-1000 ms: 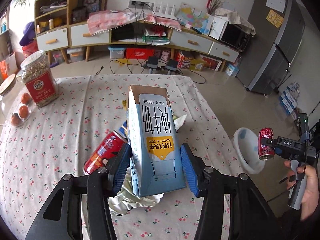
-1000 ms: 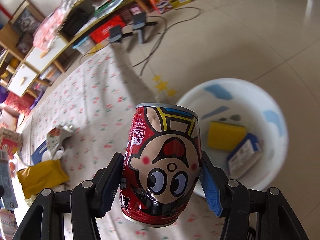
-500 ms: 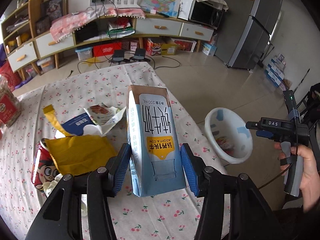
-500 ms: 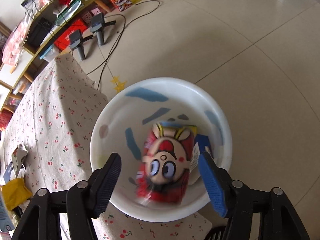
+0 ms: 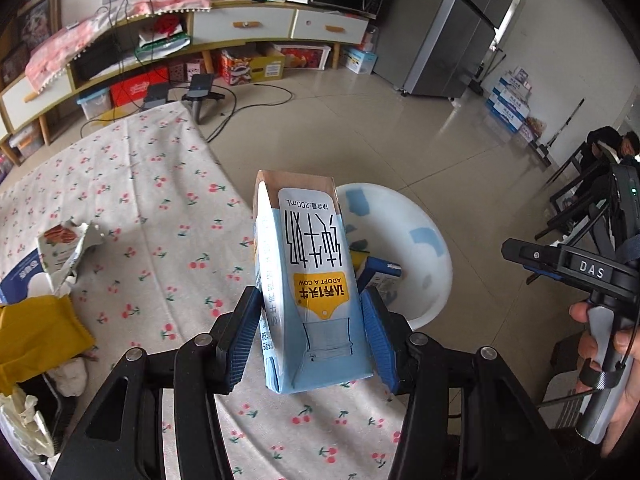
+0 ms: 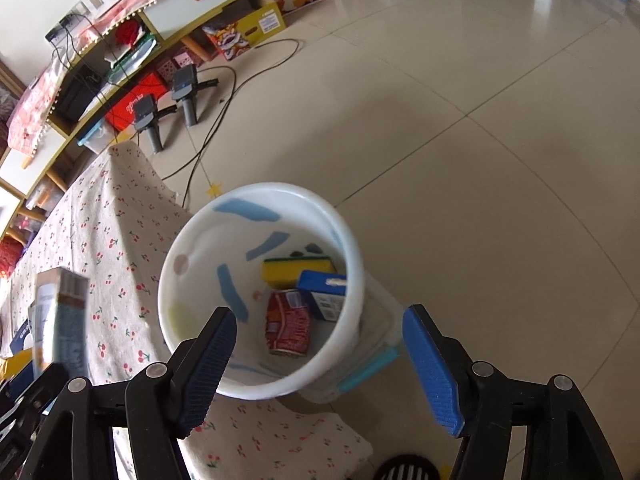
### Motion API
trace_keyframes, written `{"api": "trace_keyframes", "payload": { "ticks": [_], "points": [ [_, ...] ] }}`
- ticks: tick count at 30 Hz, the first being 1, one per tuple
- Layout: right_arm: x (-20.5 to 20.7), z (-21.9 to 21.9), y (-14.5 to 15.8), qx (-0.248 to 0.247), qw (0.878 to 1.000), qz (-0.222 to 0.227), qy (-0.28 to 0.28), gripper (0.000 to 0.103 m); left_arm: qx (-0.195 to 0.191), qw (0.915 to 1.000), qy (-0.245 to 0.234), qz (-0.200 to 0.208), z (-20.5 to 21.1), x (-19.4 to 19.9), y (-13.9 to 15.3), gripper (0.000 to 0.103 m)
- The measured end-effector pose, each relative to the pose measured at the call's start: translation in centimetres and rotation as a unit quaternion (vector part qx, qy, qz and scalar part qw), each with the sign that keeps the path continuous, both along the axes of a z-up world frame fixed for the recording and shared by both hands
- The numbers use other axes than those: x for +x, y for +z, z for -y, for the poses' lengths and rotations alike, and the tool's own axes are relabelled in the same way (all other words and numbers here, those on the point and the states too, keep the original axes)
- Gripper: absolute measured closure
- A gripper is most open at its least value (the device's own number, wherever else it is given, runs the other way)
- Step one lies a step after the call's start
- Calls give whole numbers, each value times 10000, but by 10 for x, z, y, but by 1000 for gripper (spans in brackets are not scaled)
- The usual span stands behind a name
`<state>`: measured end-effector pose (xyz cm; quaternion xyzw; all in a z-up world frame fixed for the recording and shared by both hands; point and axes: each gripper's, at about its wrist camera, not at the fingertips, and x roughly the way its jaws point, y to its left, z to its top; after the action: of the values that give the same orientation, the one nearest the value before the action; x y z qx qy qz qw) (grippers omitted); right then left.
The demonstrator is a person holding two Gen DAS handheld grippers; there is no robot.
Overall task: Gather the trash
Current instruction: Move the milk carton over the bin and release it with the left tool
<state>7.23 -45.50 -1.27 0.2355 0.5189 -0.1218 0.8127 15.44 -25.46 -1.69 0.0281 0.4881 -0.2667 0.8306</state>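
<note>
My left gripper (image 5: 310,296) is shut on a blue and white milk carton (image 5: 308,260), held upright near the table's edge with the white bin (image 5: 424,264) just behind it. In the right wrist view my right gripper (image 6: 318,314) hangs over the bin (image 6: 188,280); its jaws are opening and nothing is between them. A red drink can (image 6: 289,326) lies on the bin's bottom beside a yellow sponge (image 6: 298,270) and a blue box (image 6: 324,292). The carton (image 6: 60,312) shows blurred at the left of that view.
The table has a cherry-print cloth (image 5: 160,208). A yellow packet (image 5: 36,332) and a torn foil wrapper (image 5: 64,244) lie at its left. The bin stands on tiled floor (image 6: 480,160) off the table's corner. A person (image 5: 608,148) sits far right.
The right gripper let go of the red can, which dropped into the bin, and its jaws widened. The left gripper carried the carton across the table to beside the bin.
</note>
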Motion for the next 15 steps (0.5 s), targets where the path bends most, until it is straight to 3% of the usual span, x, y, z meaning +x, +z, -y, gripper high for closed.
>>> {"api": "trace_keyframes", "payload": {
  "ticks": [14,15],
  "points": [
    [-34,28,0,-103,9996,-112,-248,27,28,9983,-568,-112,65,10,-18,48],
    [-34,27,0,-95,9996,-108,-248,27,111,9985,-515,-134,66,11,-19,41]
  ]
}}
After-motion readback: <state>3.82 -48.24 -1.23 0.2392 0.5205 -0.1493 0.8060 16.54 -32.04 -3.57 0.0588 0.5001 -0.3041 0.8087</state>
